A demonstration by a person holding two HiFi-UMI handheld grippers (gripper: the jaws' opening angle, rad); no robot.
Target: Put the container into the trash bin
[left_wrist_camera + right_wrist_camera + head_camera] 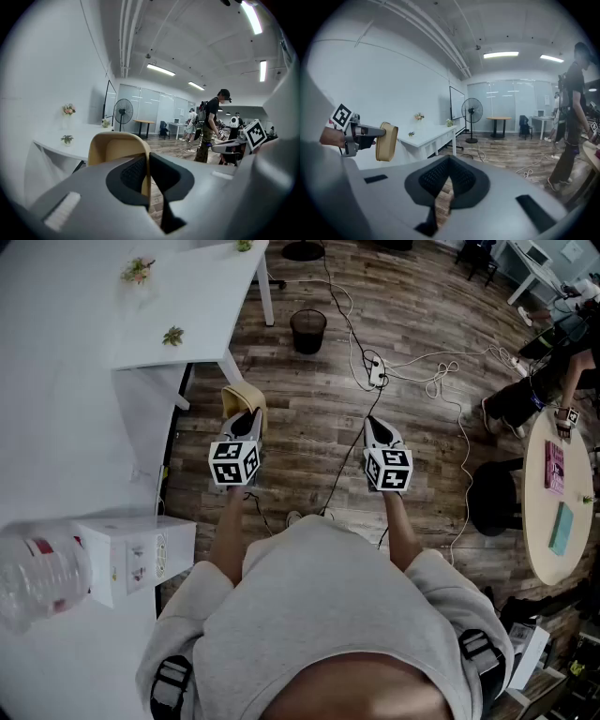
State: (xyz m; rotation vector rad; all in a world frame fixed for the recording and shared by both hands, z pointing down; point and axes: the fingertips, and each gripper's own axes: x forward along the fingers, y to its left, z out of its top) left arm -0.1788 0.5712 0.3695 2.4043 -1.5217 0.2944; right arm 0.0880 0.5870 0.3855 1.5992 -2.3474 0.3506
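In the head view, the left gripper [246,420] holds a tan container [242,397] aloft, well apart from the black trash bin [307,331]. In the left gripper view, its jaws pinch the container's rim. In the right gripper view, the right gripper [447,165] has its jaws together and empty.

Tan container [243,400], black trash bin [307,331] (white table [197,306] too)
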